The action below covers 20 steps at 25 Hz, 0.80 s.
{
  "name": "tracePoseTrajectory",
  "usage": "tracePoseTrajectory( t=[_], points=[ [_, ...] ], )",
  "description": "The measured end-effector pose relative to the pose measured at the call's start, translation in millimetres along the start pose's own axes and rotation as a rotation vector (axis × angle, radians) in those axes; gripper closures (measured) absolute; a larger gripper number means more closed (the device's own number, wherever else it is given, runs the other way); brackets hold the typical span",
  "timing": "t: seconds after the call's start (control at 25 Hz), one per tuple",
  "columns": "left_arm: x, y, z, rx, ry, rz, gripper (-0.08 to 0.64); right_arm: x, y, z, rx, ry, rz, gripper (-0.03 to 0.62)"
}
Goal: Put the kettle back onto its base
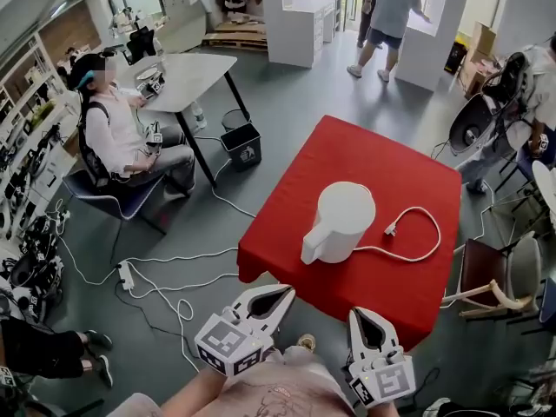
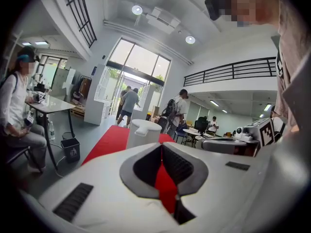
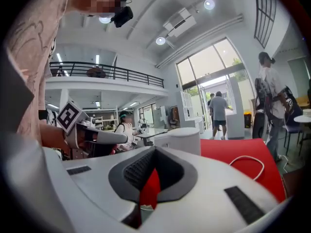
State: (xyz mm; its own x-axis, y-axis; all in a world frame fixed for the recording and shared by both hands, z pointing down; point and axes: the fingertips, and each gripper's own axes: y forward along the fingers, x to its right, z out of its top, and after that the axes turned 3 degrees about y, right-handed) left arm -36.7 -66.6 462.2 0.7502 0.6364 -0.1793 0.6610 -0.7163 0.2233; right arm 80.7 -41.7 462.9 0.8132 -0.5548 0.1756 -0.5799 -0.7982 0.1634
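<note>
A white kettle [image 1: 337, 221] stands upright near the middle of the red table [image 1: 382, 159], handle toward me. A white cord [image 1: 426, 241] loops out from under it and ends in a loose plug [image 1: 391, 229]. I cannot make out a separate base beneath the kettle. My left gripper [image 1: 282, 292] hangs off the table's near edge, shut and holding nothing. My right gripper [image 1: 356, 313] is beside it, also shut with nothing in it. The left gripper view shows the closed left gripper [image 2: 161, 145] and the kettle [image 2: 144, 132] beyond. The right gripper [image 3: 154, 149] points past the kettle [image 3: 182, 140].
A seated person [image 1: 113, 137] is at a white table [image 1: 187, 76] to the left, with a black bin [image 1: 242, 144] beside it. Cables and a power strip [image 1: 127, 274] lie on the floor at the left. A chair [image 1: 499, 276] stands right of the red table. People stand further back.
</note>
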Motion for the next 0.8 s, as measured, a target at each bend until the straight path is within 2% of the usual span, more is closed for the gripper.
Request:
tracePoseTrajectory(
  t=[0.32,0.6,0.8],
  points=[
    [-11,-42,-16,-0.012,0.024,-0.024,0.572,-34,-6,-18,0.006,0.017,-0.058,0.591],
    [-7,-86,-23,0.004,0.023,-0.06,0.572,-88,-13,-26,0.011,0.014,-0.054,0.591],
    [3,-117,-26,0.02,0.041,-0.101,0.572,-125,-28,-25,0.056,0.017,-0.067,0.591]
  ],
)
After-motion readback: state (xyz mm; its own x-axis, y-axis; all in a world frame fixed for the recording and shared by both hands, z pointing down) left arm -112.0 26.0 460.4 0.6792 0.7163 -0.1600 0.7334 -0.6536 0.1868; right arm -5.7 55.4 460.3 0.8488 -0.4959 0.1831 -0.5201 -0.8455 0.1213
